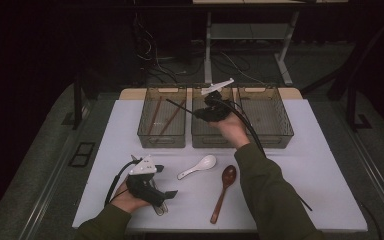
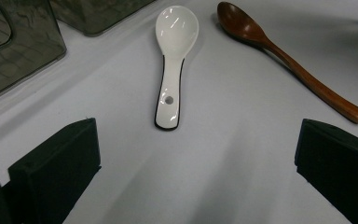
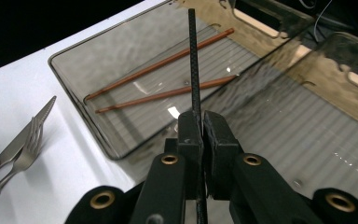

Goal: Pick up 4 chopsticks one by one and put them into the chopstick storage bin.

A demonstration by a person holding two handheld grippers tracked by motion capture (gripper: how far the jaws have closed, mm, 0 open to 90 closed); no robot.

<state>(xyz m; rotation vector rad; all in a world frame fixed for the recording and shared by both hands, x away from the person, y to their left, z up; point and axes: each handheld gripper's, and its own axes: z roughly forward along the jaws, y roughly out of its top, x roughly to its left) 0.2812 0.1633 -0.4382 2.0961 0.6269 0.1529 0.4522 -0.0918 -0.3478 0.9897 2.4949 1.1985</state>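
High view: a white table bears three smoky clear bins in a row at its far side.
Right gripper: held over the middle bin, jaws clenched on a black chopstick.
Black chopstick: clamped between the pads, its free end reaching out above the left bin.
Left bin: two brown chopsticks lie on its ribbed floor.
Left gripper: rests near the table's front left, jaws released and wide apart, nothing between them.
White spoon: on the table ahead of the left gripper, bowl away from it.
Wooden spoon: just beside the white spoon.
Fork and knife: on the table beside the left bin.
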